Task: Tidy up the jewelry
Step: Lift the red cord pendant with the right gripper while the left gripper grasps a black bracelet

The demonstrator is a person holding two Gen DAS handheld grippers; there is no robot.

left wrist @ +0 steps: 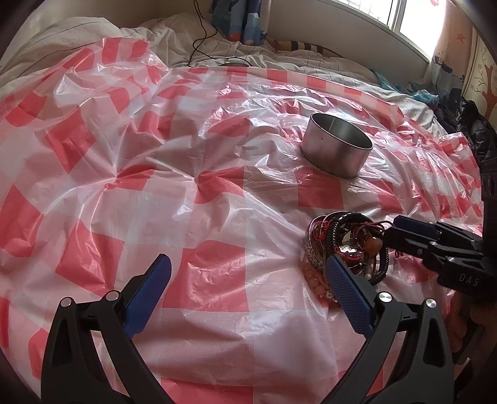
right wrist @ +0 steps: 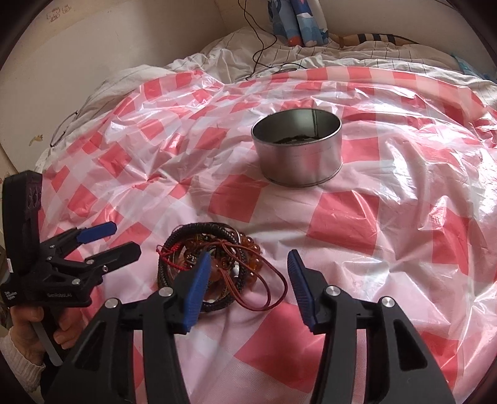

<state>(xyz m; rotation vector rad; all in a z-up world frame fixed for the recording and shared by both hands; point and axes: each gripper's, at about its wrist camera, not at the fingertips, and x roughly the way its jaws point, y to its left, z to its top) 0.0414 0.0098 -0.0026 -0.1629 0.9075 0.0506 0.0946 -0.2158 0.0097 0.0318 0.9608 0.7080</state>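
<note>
A tangled pile of jewelry [left wrist: 348,245] lies on the red and white checked plastic sheet [left wrist: 186,186]: black braided cords, amber beads, a silver bangle, red string. It also shows in the right wrist view [right wrist: 214,261]. A round metal tin [left wrist: 337,146] stands open beyond it, seen also in the right wrist view [right wrist: 298,149] with something dark at its bottom. My left gripper [left wrist: 248,279] is open and empty, its right finger beside the pile. My right gripper [right wrist: 247,273] is open and empty, just over the pile's right side.
The sheet covers a bed with rumpled white bedding [right wrist: 248,52] at the far side. A black cable [right wrist: 261,40] trails across the bedding. A wall [right wrist: 77,56] stands at the left, a window [left wrist: 413,18] at the far right. Dark clothes [left wrist: 472,124] lie at the right edge.
</note>
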